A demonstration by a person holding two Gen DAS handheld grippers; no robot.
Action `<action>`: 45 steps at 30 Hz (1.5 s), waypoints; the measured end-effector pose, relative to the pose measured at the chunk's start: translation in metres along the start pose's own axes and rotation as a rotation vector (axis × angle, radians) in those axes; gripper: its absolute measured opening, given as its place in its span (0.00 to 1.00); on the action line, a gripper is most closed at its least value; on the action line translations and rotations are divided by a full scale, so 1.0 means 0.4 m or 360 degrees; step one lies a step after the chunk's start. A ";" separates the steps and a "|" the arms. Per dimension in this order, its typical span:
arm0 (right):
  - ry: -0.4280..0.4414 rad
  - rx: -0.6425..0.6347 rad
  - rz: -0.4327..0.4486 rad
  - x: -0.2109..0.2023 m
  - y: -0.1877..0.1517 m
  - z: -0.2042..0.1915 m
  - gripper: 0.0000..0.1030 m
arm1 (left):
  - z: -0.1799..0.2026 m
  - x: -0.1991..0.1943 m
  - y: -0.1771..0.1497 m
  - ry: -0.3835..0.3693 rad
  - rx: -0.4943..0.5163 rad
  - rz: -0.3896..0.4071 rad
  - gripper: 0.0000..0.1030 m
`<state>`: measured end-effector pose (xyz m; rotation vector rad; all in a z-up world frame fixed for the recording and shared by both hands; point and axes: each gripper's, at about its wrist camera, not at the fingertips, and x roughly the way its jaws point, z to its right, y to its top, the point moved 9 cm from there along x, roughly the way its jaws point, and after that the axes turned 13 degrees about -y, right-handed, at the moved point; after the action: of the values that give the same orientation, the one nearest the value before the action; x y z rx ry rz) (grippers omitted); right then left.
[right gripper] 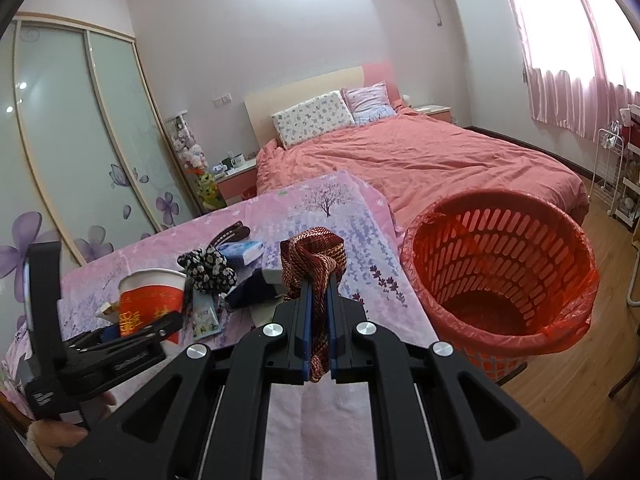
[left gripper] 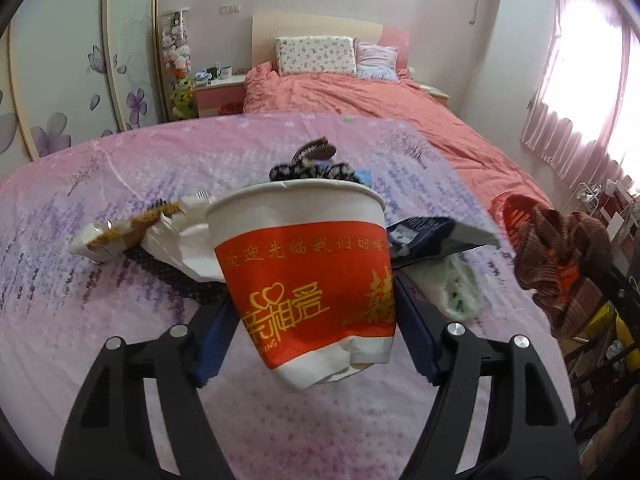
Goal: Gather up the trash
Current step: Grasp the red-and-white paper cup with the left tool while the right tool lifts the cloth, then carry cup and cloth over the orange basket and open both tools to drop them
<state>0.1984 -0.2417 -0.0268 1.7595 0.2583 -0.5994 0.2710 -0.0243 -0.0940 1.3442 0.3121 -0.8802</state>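
A: Nearest us, the right gripper (right gripper: 319, 300) has its jaws clamped tight on a bunched red-and-brown woven cloth (right gripper: 312, 264), and the cloth spills out above the fingertips.

B: And the left gripper (left gripper: 316, 320)?

A: It has a paper cup (left gripper: 304, 276) between its blue pads (left gripper: 214, 344). It's a white cup with a red band and gold lettering, tilted, and its base is crumpled. The left pad sits against the cup wall. On the right side I can't tell for sure whether the pad is pressing. The cup is up off the pink floral cloth (left gripper: 120, 340) that covers the table.

B: What's behind the cup?

A: A cluster of litter on the table cloth. There's crumpled white paper (left gripper: 176, 240) and a snack wrapper (left gripper: 120, 232) to the left, a dark blue packet (left gripper: 432, 236) to the right, and a pale green-patterned piece (left gripper: 456, 292) beside it. Behind the rim there's a black-and-white floral fabric item (right gripper: 208, 270), a blue tissue pack (right gripper: 244, 252) and a dark striped clip-like thing (right gripper: 232, 232).

B: And the bin?

A: A red slotted basket (right gripper: 500, 264) lined with a red bag stands on the wood floor just off the table's right edge, beside the held cloth.

B: Further back?

A: A bed with a salmon cover (right gripper: 420, 160), two pillows (right gripper: 312, 122) at the headboard, and pink curtains (right gripper: 580, 92) on the bright window.
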 end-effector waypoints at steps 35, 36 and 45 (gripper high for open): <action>-0.0372 0.0329 0.0218 0.088 0.161 0.435 0.06 | 0.673 0.239 0.117 -0.0580 0.0515 -0.0102 0.70; -0.0376 0.0343 0.0212 0.103 0.161 0.446 0.06 | 0.678 0.262 0.118 -0.0585 0.0514 -0.0120 0.70; -0.0407 0.0368 0.0144 0.142 0.145 0.490 0.39 | 0.649 0.377 0.117 -0.0494 0.0509 -0.0208 0.82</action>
<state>0.2233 -0.4519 -0.0408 1.8806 -0.0707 -0.8053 0.3297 -0.3225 -0.0976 1.4633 0.0168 -1.2710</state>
